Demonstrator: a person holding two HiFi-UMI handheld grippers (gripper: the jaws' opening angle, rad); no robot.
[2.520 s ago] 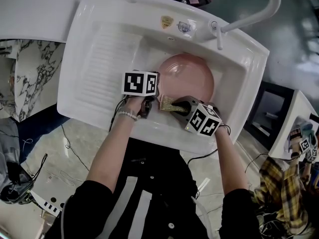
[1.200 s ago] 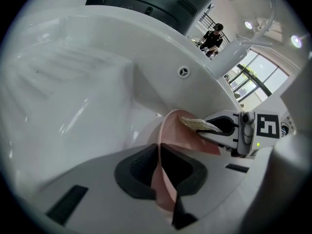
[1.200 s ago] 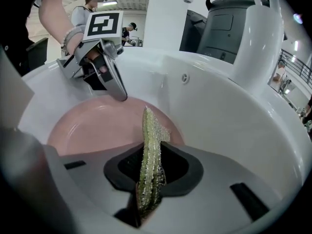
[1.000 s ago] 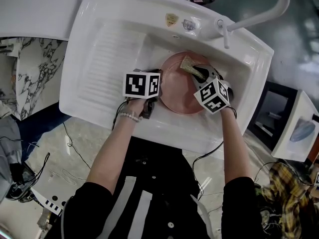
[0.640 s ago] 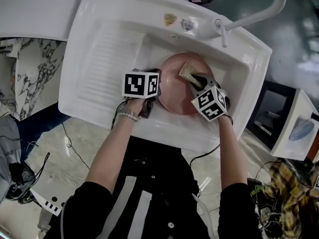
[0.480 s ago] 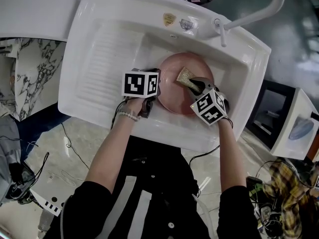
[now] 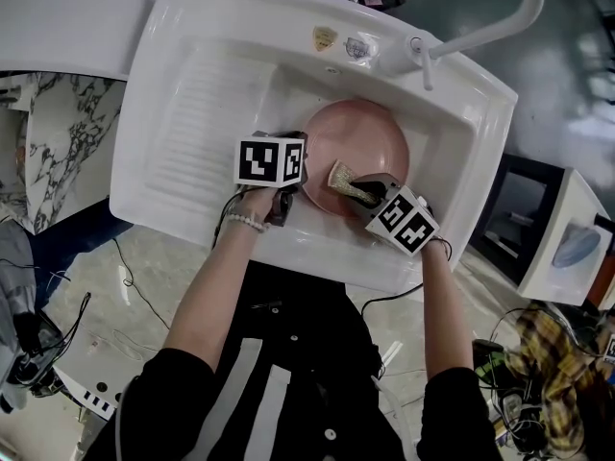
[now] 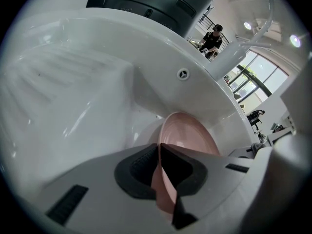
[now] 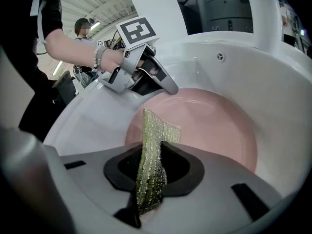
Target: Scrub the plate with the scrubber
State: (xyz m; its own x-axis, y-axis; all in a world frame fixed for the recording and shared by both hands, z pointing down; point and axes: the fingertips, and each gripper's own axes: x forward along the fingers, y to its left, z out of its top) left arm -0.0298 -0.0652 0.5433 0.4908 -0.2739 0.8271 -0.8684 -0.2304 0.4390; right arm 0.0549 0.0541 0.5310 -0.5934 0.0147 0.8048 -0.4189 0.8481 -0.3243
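White sink (image 7: 192, 113), pink plate (image 7: 363, 137) inside, scrubber (image 7: 343, 181) at its edge

A pale marbled floor (image 7: 168, 257) lies strewn with dark cables (image 7: 130, 281); tall windows (image 8: 251, 74) admit bright daylight.

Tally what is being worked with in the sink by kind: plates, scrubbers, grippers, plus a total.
Plates: 1, the pink plate, clamped by the left gripper
Scrubbers: 1, the scrubber, clamped by the right gripper
Grippers: 2
Total: 4
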